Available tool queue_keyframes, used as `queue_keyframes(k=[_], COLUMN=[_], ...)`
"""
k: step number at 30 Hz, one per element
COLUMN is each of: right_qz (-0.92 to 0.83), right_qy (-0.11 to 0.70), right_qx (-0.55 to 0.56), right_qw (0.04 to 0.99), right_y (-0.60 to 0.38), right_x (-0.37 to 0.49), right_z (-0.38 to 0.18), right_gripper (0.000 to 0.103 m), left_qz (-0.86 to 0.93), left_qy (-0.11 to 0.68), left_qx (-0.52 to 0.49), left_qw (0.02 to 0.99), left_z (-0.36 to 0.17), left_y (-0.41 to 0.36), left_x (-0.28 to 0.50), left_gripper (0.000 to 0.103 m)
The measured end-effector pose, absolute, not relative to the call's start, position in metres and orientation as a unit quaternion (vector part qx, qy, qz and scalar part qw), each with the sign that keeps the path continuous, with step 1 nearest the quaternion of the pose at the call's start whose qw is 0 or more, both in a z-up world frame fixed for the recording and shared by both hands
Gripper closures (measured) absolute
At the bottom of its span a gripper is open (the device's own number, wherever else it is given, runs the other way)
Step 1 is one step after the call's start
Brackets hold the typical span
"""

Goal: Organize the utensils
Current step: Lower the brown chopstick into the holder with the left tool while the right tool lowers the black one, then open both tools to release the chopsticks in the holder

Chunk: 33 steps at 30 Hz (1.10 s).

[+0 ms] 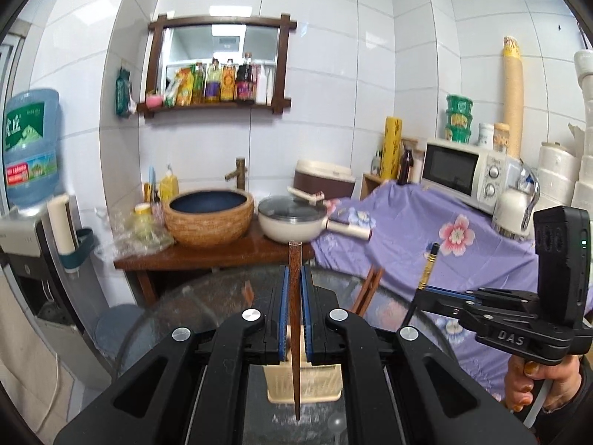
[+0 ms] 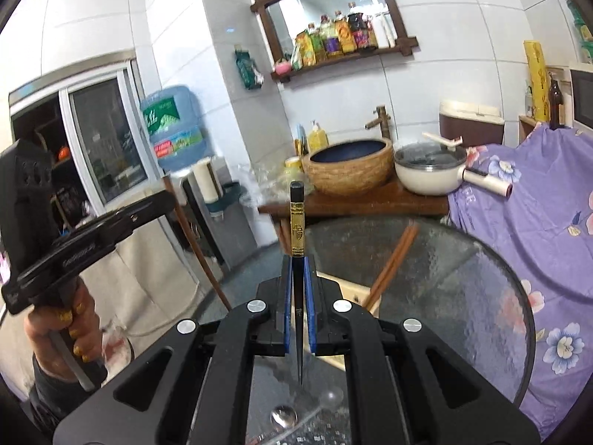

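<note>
Left wrist view: a brown wooden chopstick [image 1: 294, 319], square at its thick end and tapering to a fine tip, stands nearly upright, pinched between the blue pads of the left gripper [image 1: 294, 296], whose jaws are narrowed right down onto it. Below it sits a cream slotted plastic utensil basket [image 1: 322, 382] on the round, pebbled glass table [image 1: 207, 296]; holding the stick tip-down over the basket probably serves to drop it in vertically. The right gripper [image 2: 298, 296] is likewise clamped tight on a glossy black chopstick [image 2: 297, 244] with a gold embossed band, its point hanging downward. Two more reddish-brown chopsticks [image 2: 393, 259] lean out of the basket's far side. Beyond the table are a woven-look basin [image 1: 209, 218], a lidded cream pot [image 1: 291, 218] and a floral purple cloth [image 1: 426, 237].
</note>
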State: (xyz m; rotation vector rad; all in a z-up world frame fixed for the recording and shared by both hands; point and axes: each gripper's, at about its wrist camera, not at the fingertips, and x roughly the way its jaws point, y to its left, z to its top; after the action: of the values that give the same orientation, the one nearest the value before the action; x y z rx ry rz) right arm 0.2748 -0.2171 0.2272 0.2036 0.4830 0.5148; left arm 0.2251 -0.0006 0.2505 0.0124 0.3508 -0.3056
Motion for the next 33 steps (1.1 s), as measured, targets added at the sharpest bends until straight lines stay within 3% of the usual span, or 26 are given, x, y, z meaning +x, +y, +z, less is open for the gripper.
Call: queue_keyframes(k=[11,33], right_qz=[0.192,0.161], right_qy=[0.185,0.259], right_qx=[0.087,0.105], right_qw=[0.96,0.947], right_y=[-0.207,-0.201], right_x=[0.312,0.346], right_z=[0.265,0.151], right_gripper=[0.096,0.096], left_qz=[-0.122,-0.088], left_qy=[0.153,0.233], left_qx=[-0.033,-0.066], left_qw=[0.98,0.966], left_z=[0.294,0.177], left_y=[-0.014,0.003], left_x=[0.278,0.328], left_gripper=[0.097,0.101])
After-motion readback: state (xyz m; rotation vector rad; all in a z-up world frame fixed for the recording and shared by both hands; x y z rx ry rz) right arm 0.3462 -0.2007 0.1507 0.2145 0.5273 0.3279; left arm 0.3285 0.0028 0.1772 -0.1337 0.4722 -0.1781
